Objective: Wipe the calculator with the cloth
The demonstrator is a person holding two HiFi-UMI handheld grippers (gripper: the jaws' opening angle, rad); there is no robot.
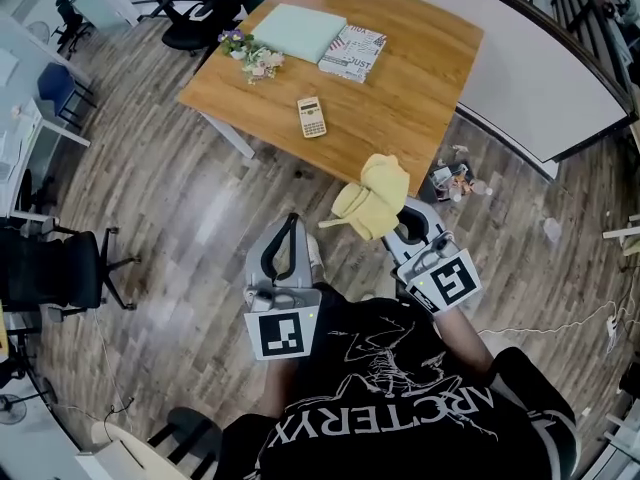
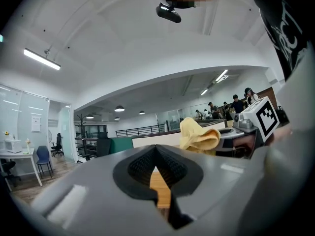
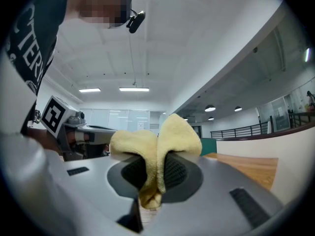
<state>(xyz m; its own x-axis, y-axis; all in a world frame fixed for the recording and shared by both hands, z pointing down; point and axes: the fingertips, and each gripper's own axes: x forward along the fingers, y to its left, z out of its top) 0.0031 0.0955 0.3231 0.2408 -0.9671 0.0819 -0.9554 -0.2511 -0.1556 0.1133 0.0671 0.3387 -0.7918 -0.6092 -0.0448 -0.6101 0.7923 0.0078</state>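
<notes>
Right tongs, pointing forward, grip cloth; left tongs alongside, seemingly clenched empty.

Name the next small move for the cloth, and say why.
Probably carry the right gripper forward and down toward the calculator. It is shut on the yellow cloth near the table edge, well apart from the calculator, which lies untouched. The left gripper is shut and empty.

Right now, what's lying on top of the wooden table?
On the wooden table: a calculator, a pale green pad, a patterned book and a small flower bunch. The yellow cloth held in the right tool hides the table's near corner.
</notes>
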